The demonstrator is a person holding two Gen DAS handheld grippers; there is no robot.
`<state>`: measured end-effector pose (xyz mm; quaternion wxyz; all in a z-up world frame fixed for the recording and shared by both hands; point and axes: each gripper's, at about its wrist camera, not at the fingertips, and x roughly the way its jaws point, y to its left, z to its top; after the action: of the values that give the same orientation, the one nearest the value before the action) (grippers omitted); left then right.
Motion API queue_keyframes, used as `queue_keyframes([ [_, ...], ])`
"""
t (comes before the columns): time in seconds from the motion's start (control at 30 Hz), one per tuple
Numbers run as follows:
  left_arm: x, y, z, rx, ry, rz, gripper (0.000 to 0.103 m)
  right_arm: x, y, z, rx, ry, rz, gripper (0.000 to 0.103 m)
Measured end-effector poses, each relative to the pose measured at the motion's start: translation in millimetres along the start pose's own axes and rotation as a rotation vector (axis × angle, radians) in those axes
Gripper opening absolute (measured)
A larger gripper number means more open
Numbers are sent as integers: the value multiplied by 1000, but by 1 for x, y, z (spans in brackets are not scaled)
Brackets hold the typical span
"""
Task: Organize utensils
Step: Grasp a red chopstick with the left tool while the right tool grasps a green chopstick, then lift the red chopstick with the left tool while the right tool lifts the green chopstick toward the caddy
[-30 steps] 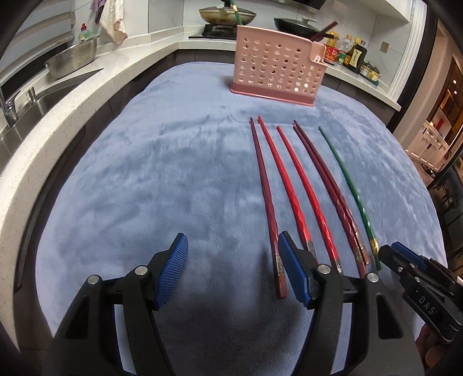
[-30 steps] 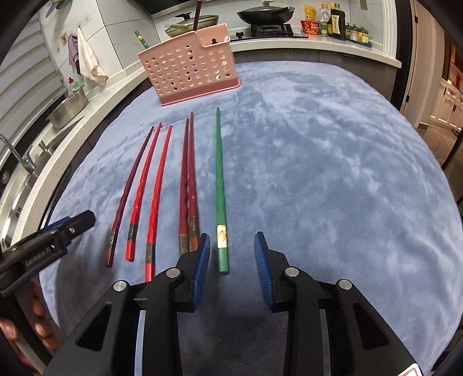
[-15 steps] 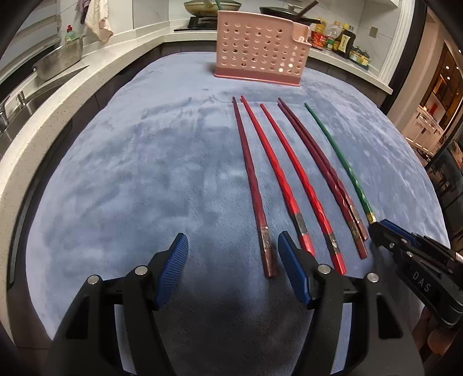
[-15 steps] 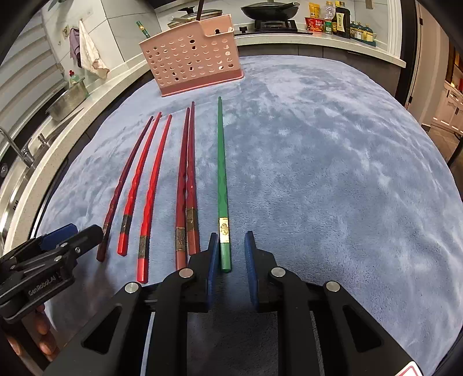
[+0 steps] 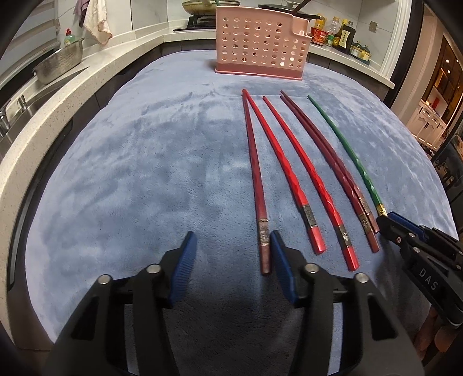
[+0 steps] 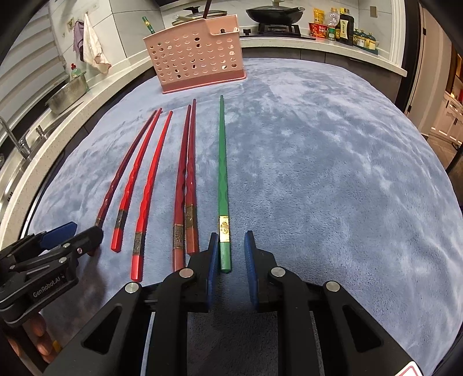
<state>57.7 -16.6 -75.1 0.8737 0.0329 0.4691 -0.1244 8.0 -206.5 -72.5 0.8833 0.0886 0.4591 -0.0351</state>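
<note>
The green chopstick (image 6: 223,185) now lies between the right gripper's (image 6: 230,269) narrowed, untouching jaws; left jaws closed further, apart.

A blue-grey plush cloth (image 6: 332,162) covers the bench. On the white counter (image 5: 95,72) along its left edge sits a steel colander (image 5: 59,62); a towel (image 6: 94,49) hangs above. Sauce bottles (image 6: 343,26) and a black wok (image 6: 273,14) line the far counter

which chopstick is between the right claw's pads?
The green chopstick, the only green one, rightmost in the row; its butt end sits between the right claw. The others are red or maroon.
</note>
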Motion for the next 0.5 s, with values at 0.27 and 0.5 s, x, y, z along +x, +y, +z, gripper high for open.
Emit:
queue_keyframes([
  [0.27,-2,6,2,1,-10,7,12,-1,1,-1,-6,-4,0,17],
  [0.5,-7,12,6,-11,-6,0,8,-7,-3,0,-9,-5,16,9],
])
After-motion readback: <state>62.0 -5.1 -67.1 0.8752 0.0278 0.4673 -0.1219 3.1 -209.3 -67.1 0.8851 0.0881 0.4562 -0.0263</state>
